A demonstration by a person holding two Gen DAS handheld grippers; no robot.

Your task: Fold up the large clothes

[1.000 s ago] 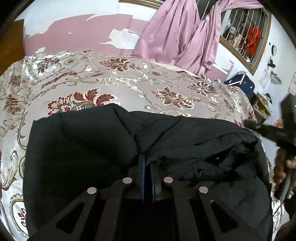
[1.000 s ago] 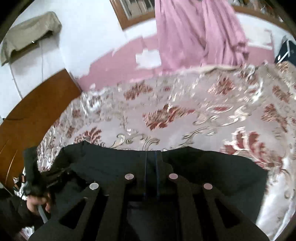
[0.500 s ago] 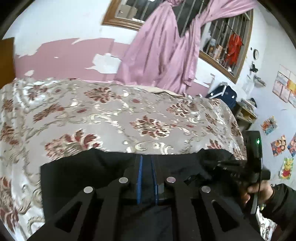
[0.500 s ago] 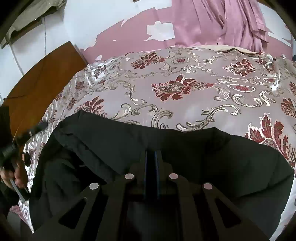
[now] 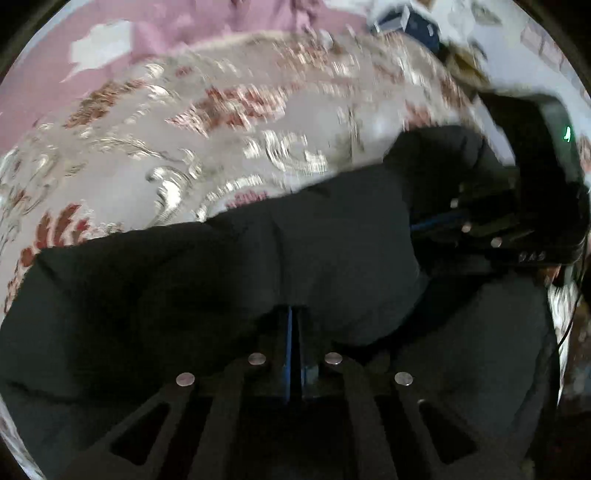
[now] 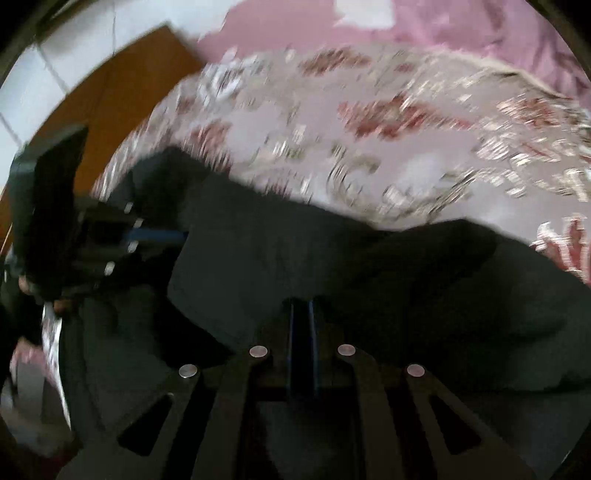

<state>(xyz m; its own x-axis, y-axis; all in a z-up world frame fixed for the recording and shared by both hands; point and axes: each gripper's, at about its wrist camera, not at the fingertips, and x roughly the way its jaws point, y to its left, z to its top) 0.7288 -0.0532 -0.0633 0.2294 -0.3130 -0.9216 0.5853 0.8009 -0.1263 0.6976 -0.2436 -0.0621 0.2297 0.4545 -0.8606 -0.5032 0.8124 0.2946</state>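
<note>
A large black garment [image 5: 258, 280] lies on the floral bedspread [image 5: 229, 122] and fills the lower half of both views, also seen in the right wrist view [image 6: 369, 280]. My left gripper [image 5: 294, 317] is shut on a fold of the black cloth. My right gripper [image 6: 302, 314] is shut on the cloth's edge too. The right gripper shows at the right of the left wrist view [image 5: 436, 221], and the left gripper at the left of the right wrist view [image 6: 162, 234], each pinching the same garment. Both views are motion-blurred.
A brown wooden headboard [image 6: 110, 92] stands at the far left of the bed. A pink peeling wall [image 5: 92, 48] and pink curtain [image 6: 480, 26] lie beyond the bed. A dark blue bag [image 5: 417, 22] sits past the bed's far right corner.
Both grippers have swung forward and down over the bed, carrying the black garment's edge. They have come closer together, and the cloth now doubles over itself.
</note>
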